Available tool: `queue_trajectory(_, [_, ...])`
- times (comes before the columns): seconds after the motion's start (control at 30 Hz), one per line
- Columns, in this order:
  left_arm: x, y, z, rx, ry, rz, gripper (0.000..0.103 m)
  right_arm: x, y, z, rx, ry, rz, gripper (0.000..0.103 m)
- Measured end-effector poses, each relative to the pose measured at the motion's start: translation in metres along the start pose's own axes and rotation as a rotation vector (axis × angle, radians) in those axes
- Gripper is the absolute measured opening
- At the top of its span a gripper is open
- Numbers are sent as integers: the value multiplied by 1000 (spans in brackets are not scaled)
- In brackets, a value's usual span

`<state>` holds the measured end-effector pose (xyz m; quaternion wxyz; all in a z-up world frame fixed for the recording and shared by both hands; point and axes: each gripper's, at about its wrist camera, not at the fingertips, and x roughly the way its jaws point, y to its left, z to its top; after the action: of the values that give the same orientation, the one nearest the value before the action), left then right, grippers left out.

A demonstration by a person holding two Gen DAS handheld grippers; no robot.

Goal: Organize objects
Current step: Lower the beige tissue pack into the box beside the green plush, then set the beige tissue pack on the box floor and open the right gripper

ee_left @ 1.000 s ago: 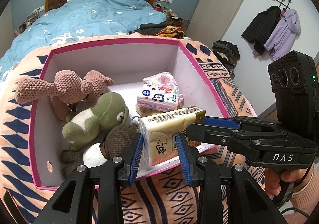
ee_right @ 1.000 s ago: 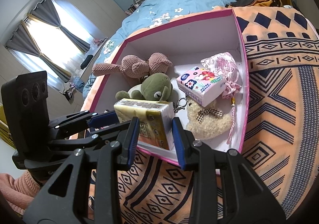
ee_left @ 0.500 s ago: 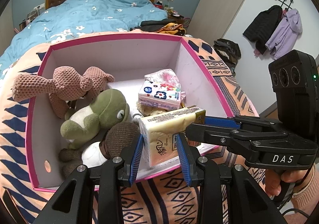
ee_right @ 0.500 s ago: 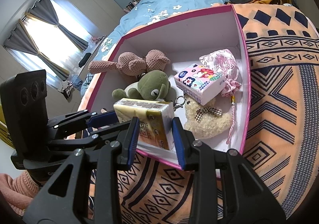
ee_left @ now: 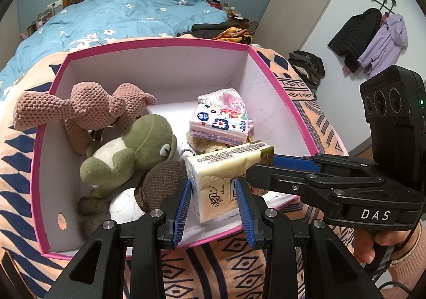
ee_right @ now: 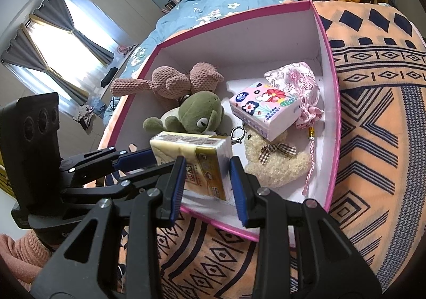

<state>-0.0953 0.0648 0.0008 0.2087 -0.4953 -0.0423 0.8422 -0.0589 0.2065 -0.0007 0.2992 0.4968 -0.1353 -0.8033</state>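
A yellow tissue pack [ee_left: 226, 179] hangs over the near edge of a pink-rimmed box [ee_left: 159, 45]. My left gripper [ee_left: 214, 206] is shut on its near end. My right gripper [ee_right: 207, 182] is shut on it from the other side; the pack also shows in the right wrist view [ee_right: 197, 155]. In the box lie a pink knitted toy [ee_left: 80, 107], a green frog plush [ee_left: 133, 147], a brown plush [ee_left: 149, 187], a flowered tissue pack [ee_left: 221, 123], a cream bear [ee_right: 274, 160] and a pink pouch [ee_right: 298, 86].
The box [ee_right: 330, 59] rests on an orange patterned blanket [ee_right: 378, 139]. A bed with a blue quilt [ee_left: 127, 11] stands behind. Coats [ee_left: 372, 43] hang on the right wall. A curtained window [ee_right: 58, 41] is at the left.
Both grippers and the yellow pack have moved forward over the box's near edge and a little lower; the box's contents look nearer. Grips are unchanged.
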Motion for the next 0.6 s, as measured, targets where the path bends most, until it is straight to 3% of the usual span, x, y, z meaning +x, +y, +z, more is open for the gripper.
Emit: queue_trajectory(0.6, [10,8,4,-13,25,3,35,9,1,5,-9,20,-34,37])
